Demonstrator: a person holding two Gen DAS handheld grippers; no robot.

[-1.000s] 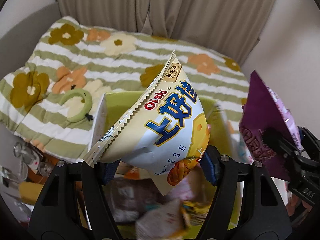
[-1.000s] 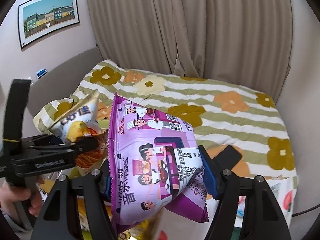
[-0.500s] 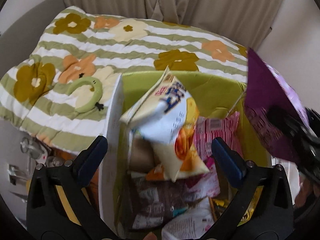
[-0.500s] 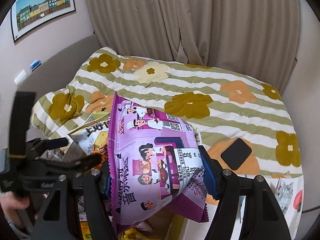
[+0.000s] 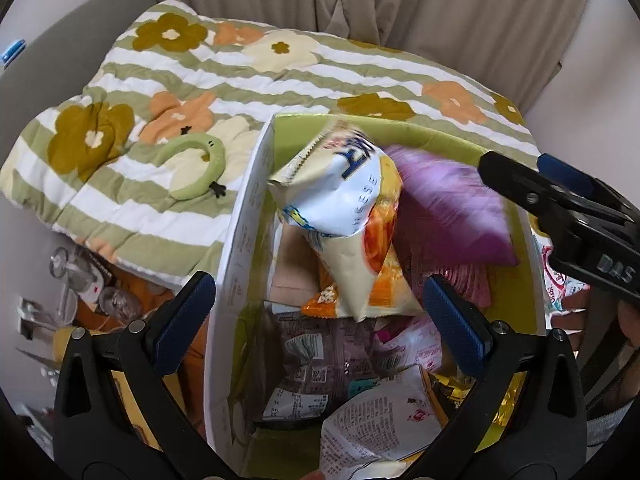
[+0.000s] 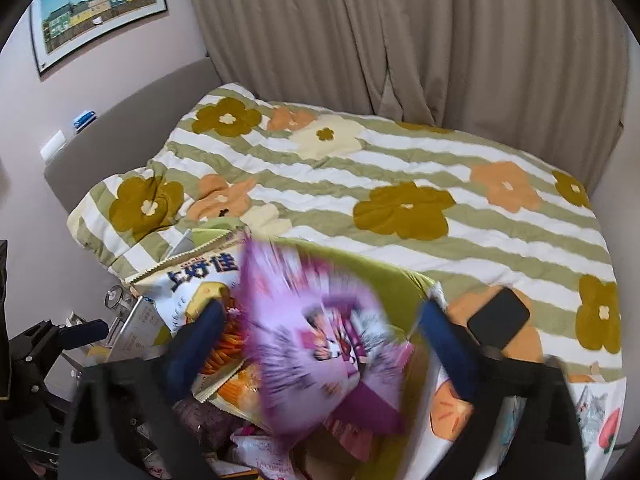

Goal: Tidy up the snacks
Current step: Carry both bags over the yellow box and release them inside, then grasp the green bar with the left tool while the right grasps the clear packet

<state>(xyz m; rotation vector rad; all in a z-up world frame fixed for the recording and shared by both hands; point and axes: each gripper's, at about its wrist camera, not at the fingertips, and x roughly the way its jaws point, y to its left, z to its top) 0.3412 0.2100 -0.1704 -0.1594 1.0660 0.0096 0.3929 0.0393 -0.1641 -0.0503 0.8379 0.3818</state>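
A yellow-and-white Oishi cheese snack bag (image 5: 352, 220) lies on top of several snack packets inside a green-lined box (image 5: 240, 216). A purple snack bag (image 5: 448, 204) is in the box beside it, blurred; in the right wrist view the purple bag (image 6: 320, 340) is loose between the open fingers. My left gripper (image 5: 320, 316) is open and empty above the box. My right gripper (image 6: 320, 340) is open; it also shows at the right of the left wrist view (image 5: 560, 204). The cheese bag also shows in the right wrist view (image 6: 196, 284).
The box stands against a bed with a green striped floral quilt (image 6: 400, 184). A green ring toy (image 5: 196, 168) and a black phone (image 6: 498, 318) lie on the quilt. Clutter (image 5: 72, 276) sits on the floor left of the box. Curtains (image 6: 400, 32) hang behind.
My left gripper opened and the cheese bag dropped into the box. My right gripper then opened and let go of the purple bag, which is falling into the box.
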